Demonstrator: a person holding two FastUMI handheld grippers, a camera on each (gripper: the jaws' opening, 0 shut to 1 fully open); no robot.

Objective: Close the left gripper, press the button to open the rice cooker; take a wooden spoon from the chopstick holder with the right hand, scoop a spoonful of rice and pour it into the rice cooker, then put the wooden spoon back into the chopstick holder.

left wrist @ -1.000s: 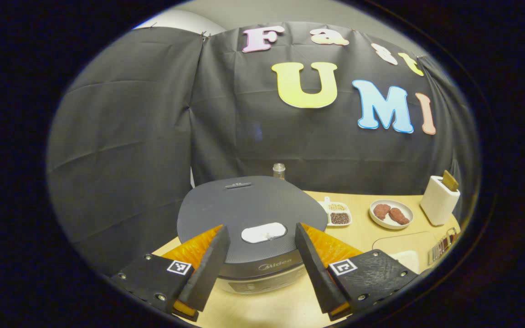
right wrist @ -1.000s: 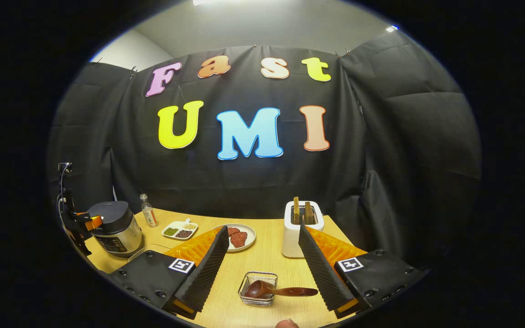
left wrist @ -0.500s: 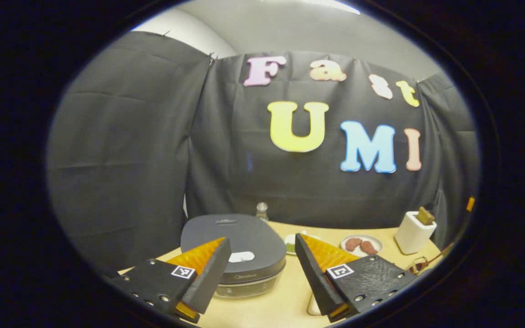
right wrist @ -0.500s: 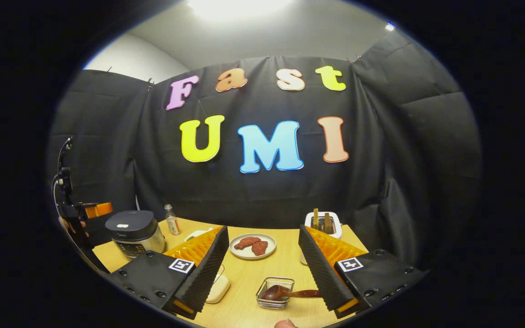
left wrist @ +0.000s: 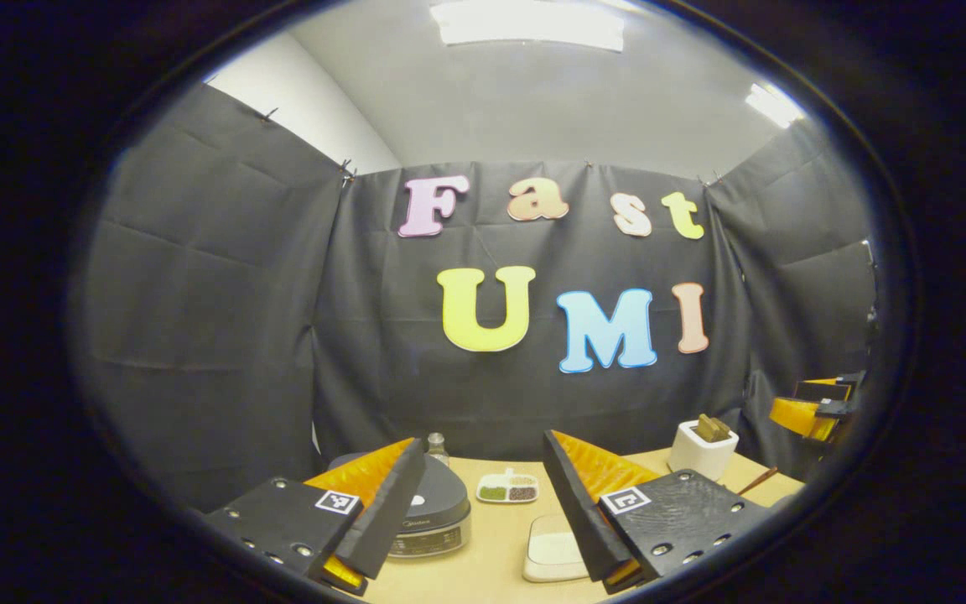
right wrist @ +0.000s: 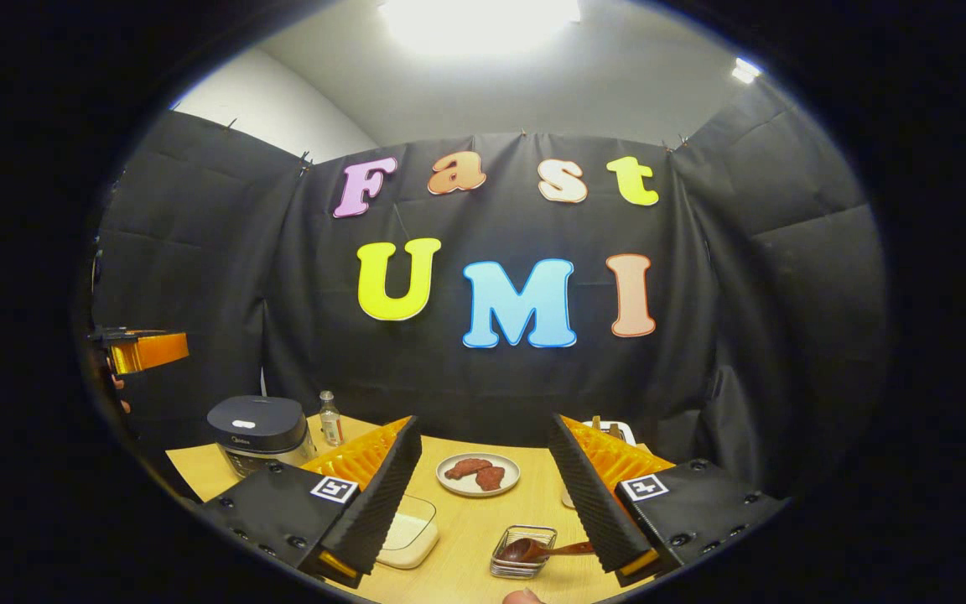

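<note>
Both grippers hang above the near edge of the tabletop (right wrist: 466,537) with fingers spread wide and nothing between them, the left gripper (left wrist: 483,524) facing the shut rice cooker (left wrist: 437,513) by the table's left edge. The right gripper (right wrist: 483,524) hovers over the wire chopstick holder (right wrist: 523,551), probably to reach the wooden spoon (right wrist: 543,549). The spoon lies nearly flat, bowl inside the holder, handle pointing right along the near edge.

A dark grey rice cooker (right wrist: 261,432) with a silver body, a reddish-brown wooden spoon (right wrist: 543,550), a white plate (right wrist: 478,475) and a white toaster (left wrist: 703,449) are seen on a pale wood-grain bench (right wrist: 470,528).
</note>
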